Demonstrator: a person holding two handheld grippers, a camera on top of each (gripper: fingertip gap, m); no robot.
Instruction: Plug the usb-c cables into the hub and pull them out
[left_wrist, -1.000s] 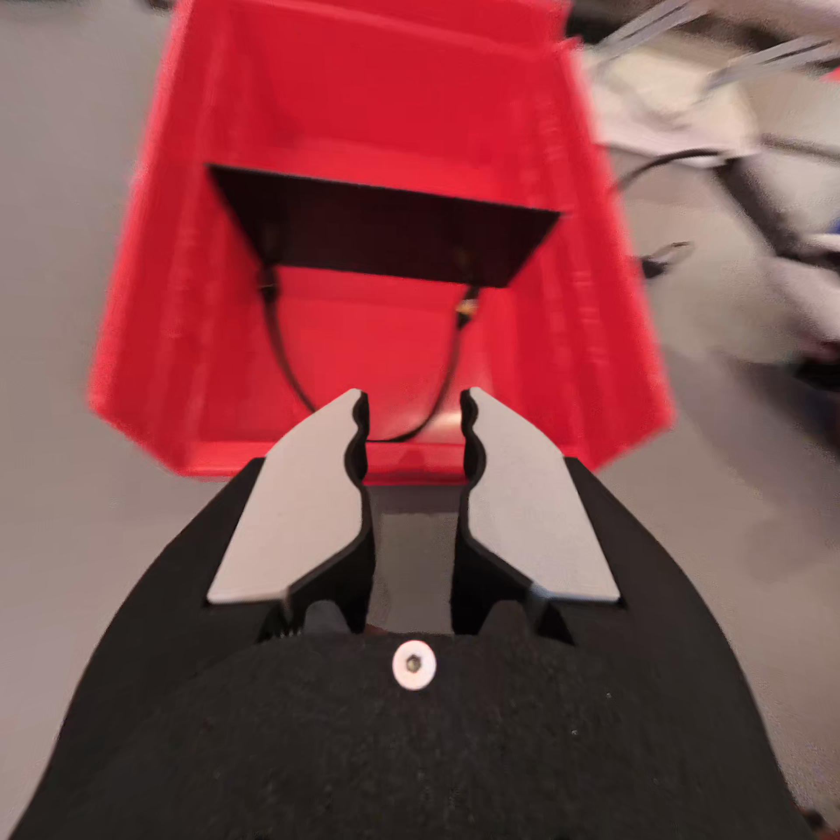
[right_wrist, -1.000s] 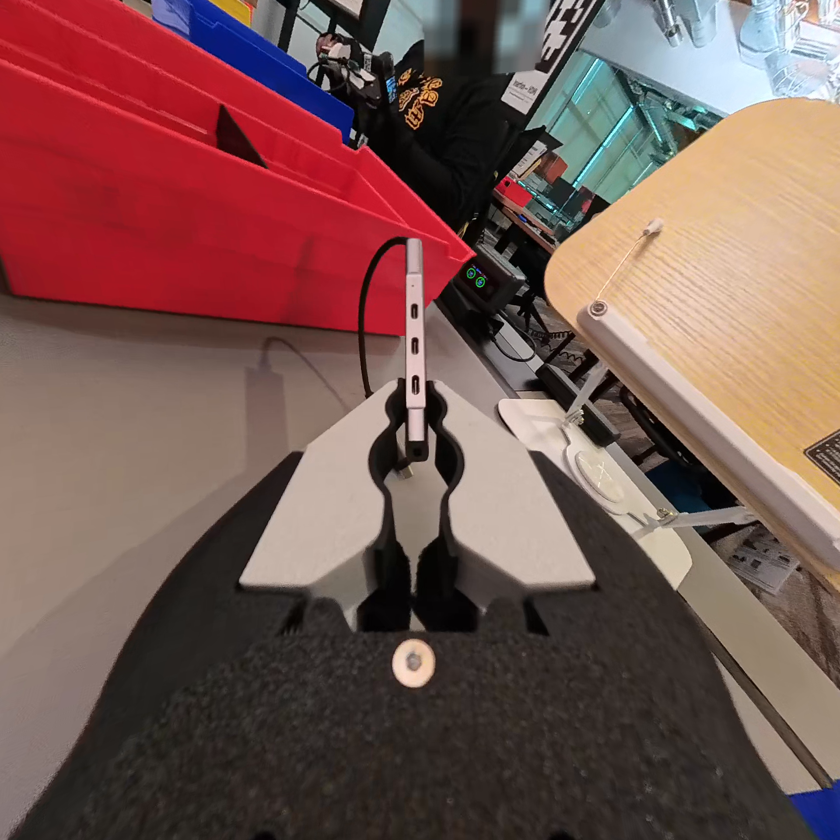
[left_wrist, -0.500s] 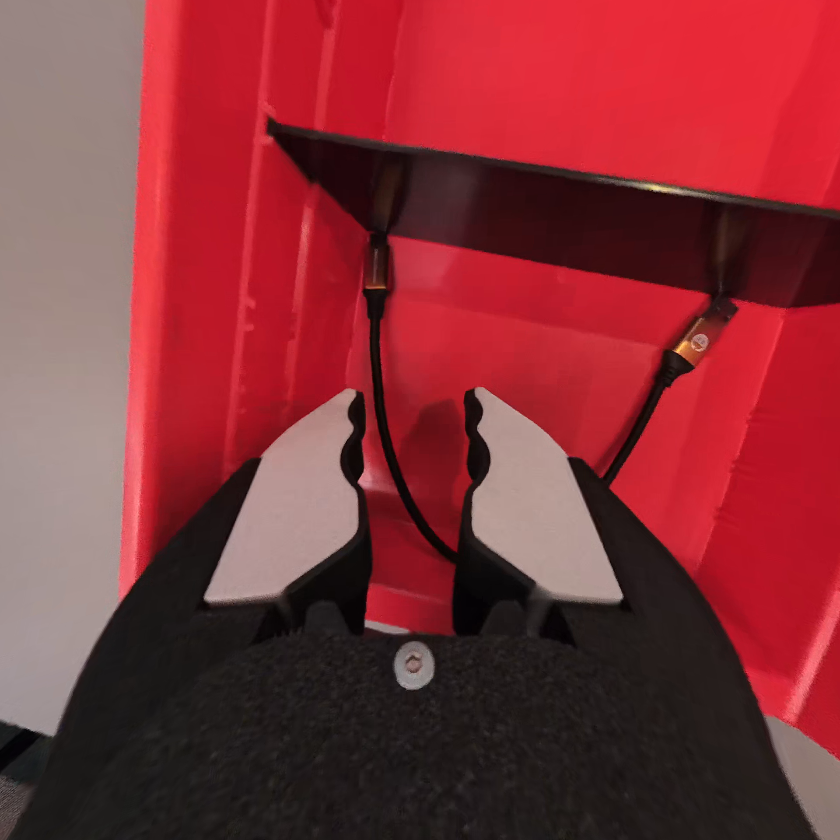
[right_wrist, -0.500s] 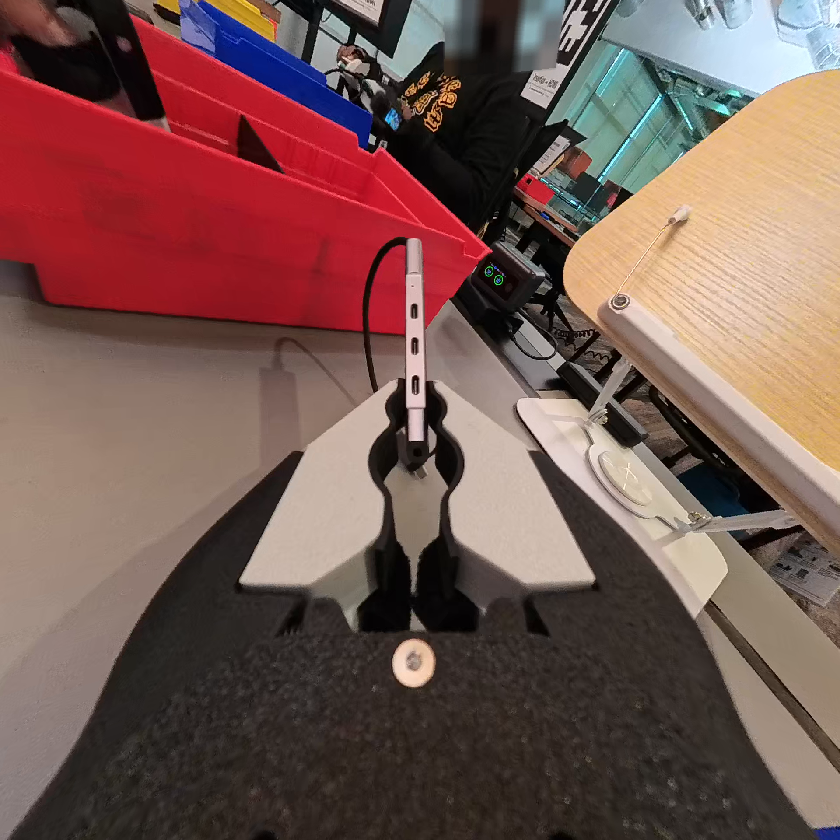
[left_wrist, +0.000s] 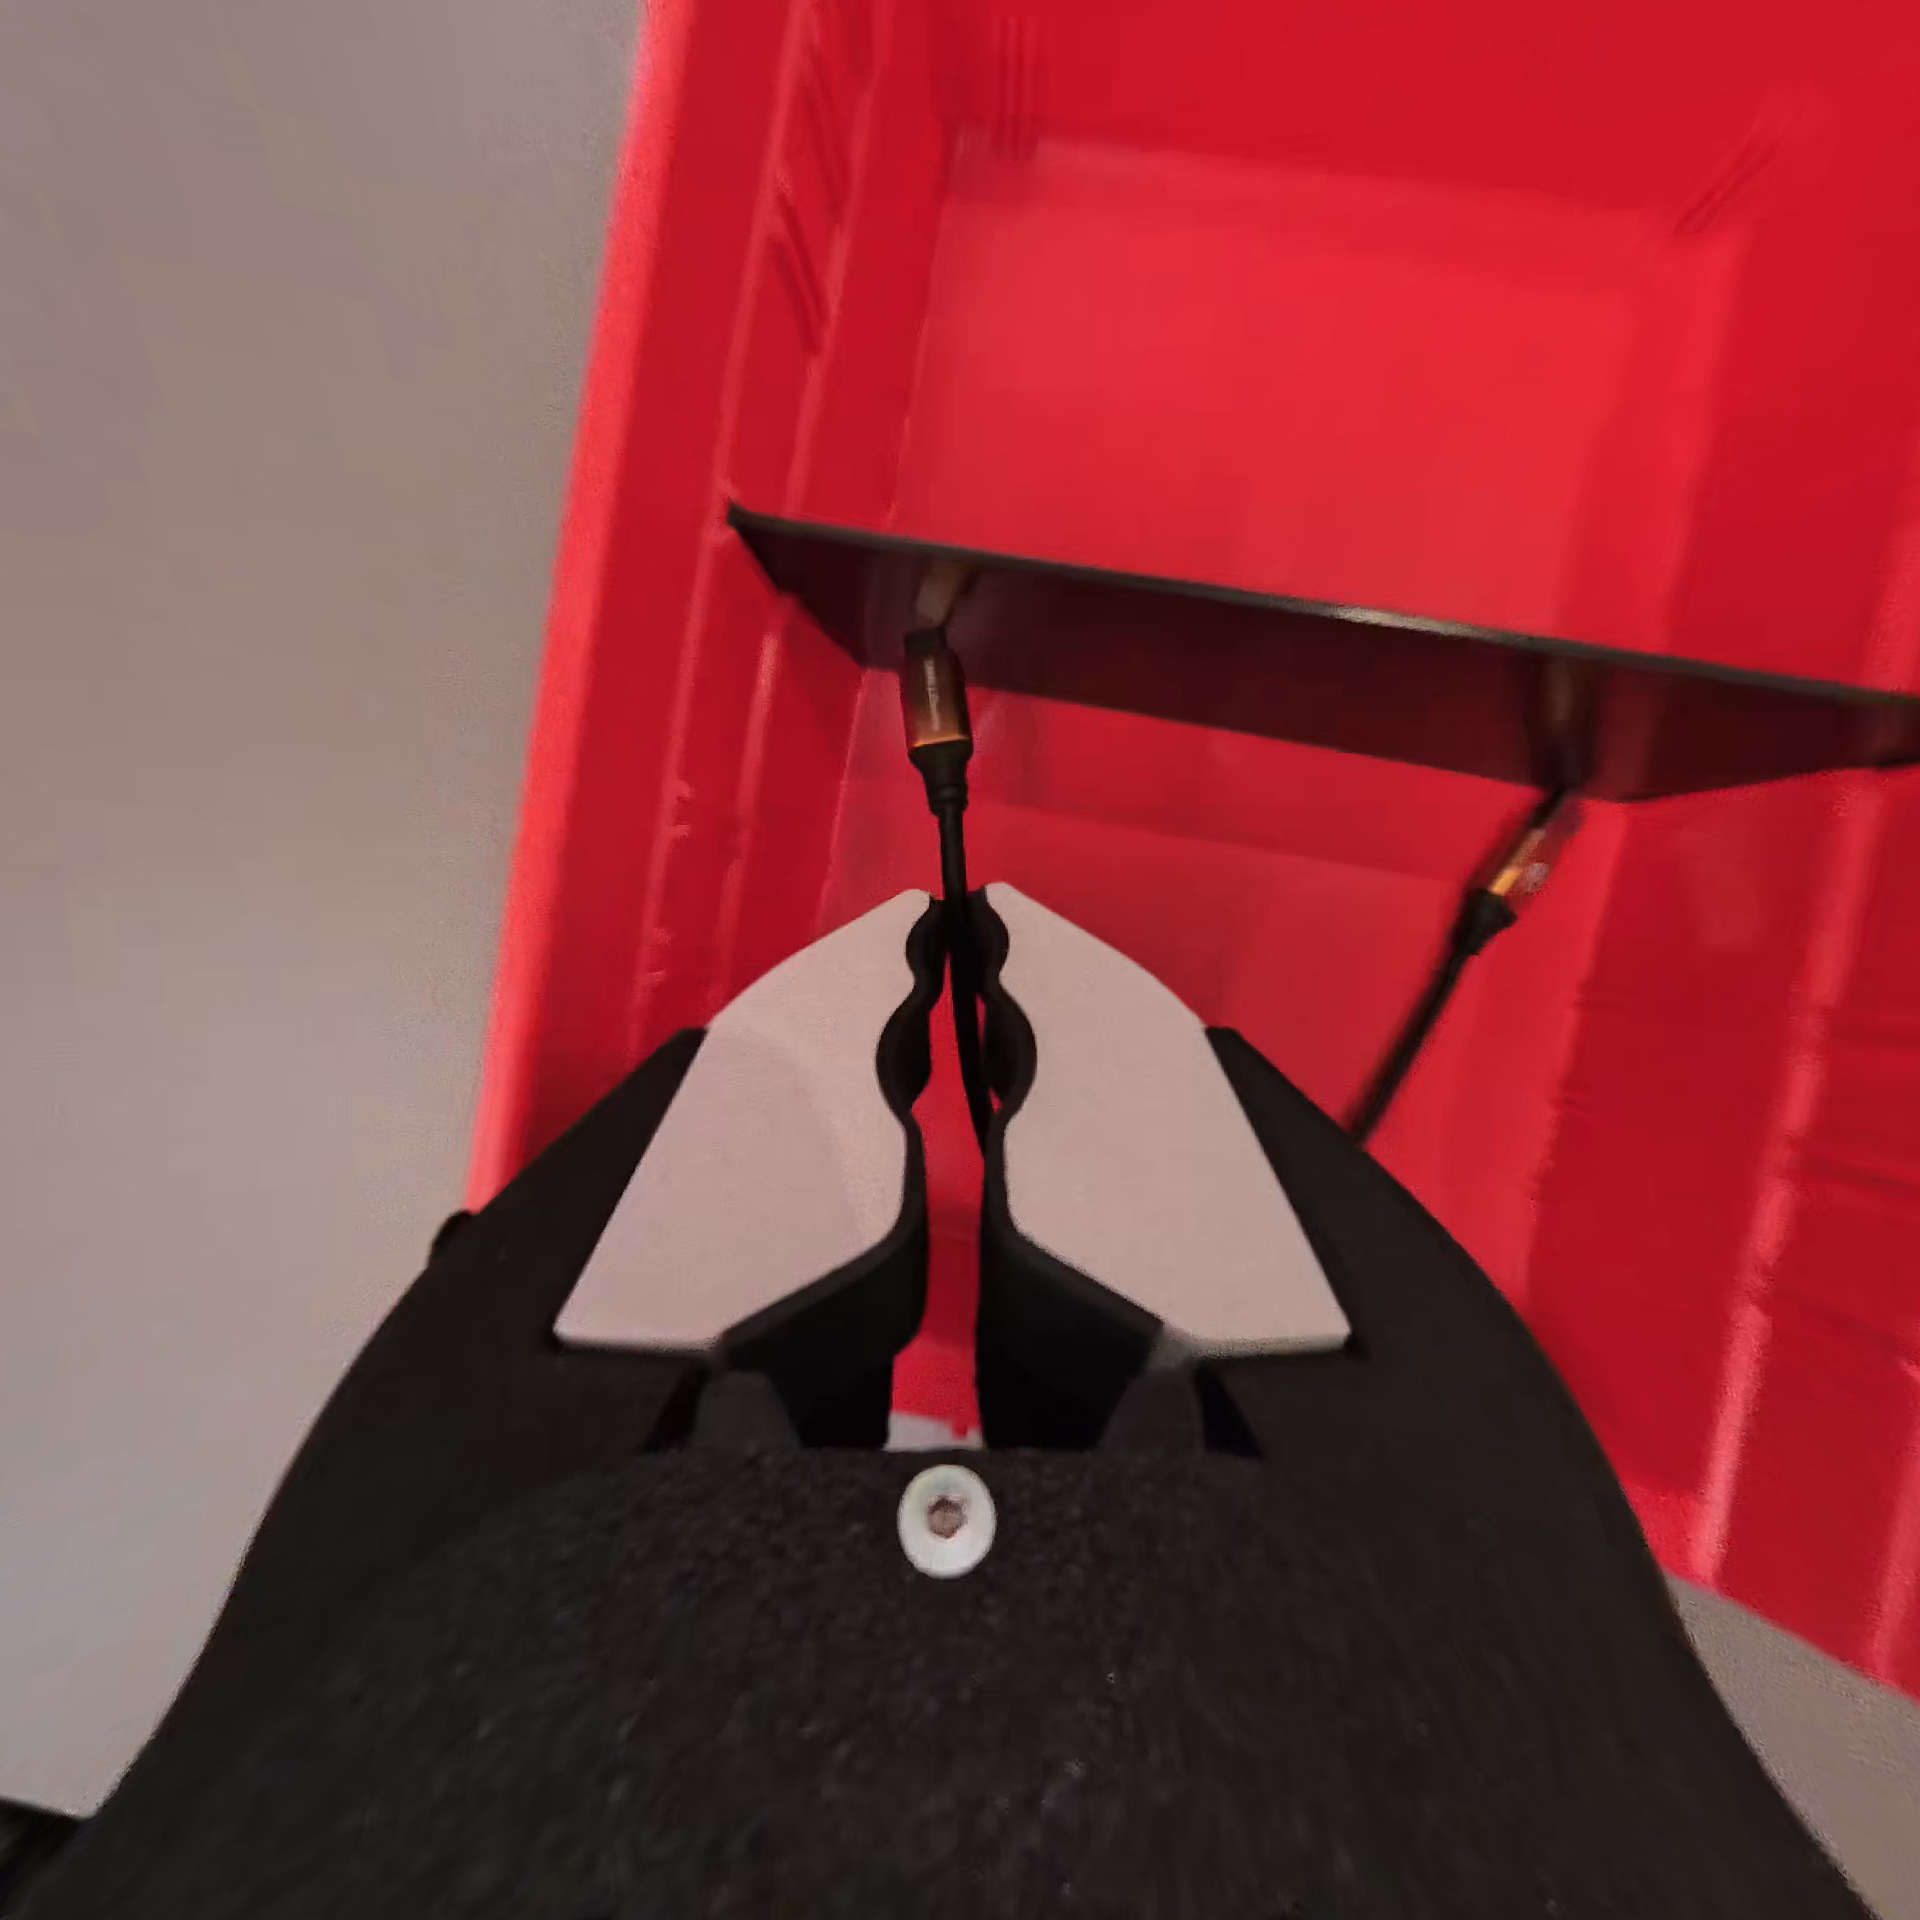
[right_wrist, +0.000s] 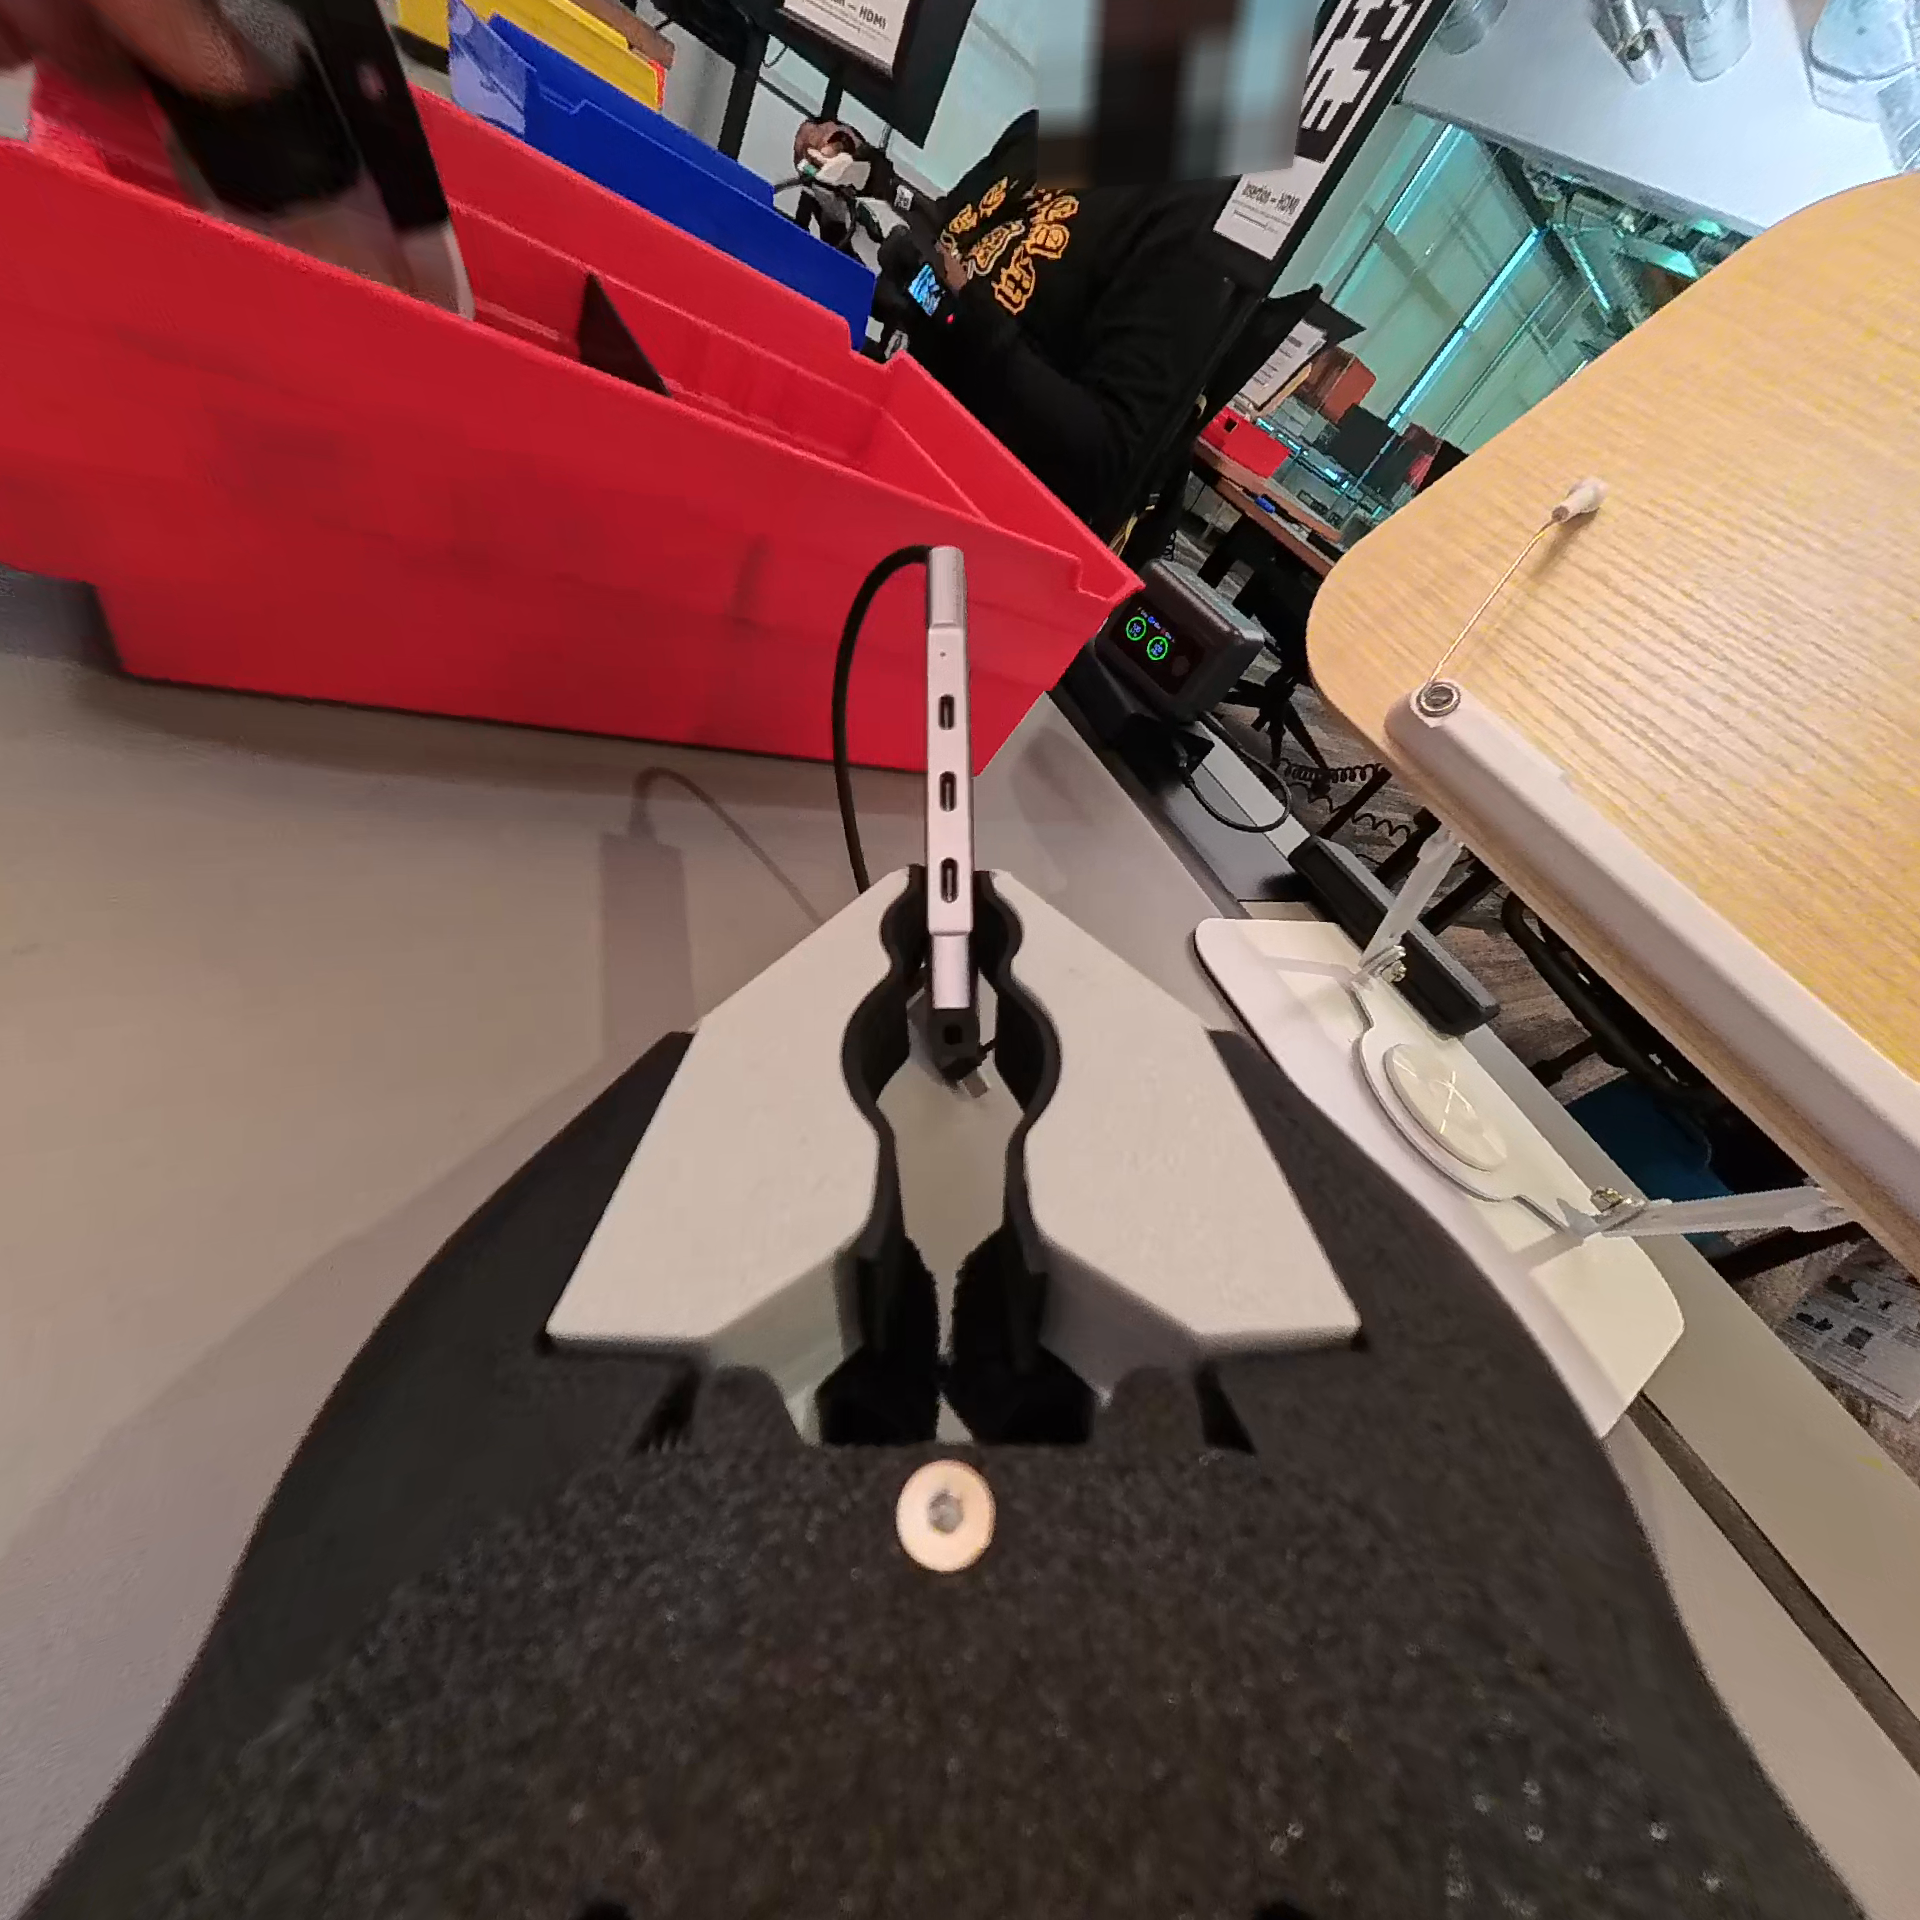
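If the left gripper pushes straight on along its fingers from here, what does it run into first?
Probably the black divider panel across the red plastic bin. The left gripper, shut on the thin black cable, points along it; its orange-collared plug would reach the panel first, though depth is unclear.

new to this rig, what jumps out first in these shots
The big red bin fills the left wrist view, where the left claw is shut on a black usb-c cable inside it. In the right wrist view, the right claw pinches a slim silver hub upright.

Red bin (left_wrist: 1351, 364), black cable (left_wrist: 951, 831), silver hub (right_wrist: 948, 790), blue bin (right_wrist: 644, 156)
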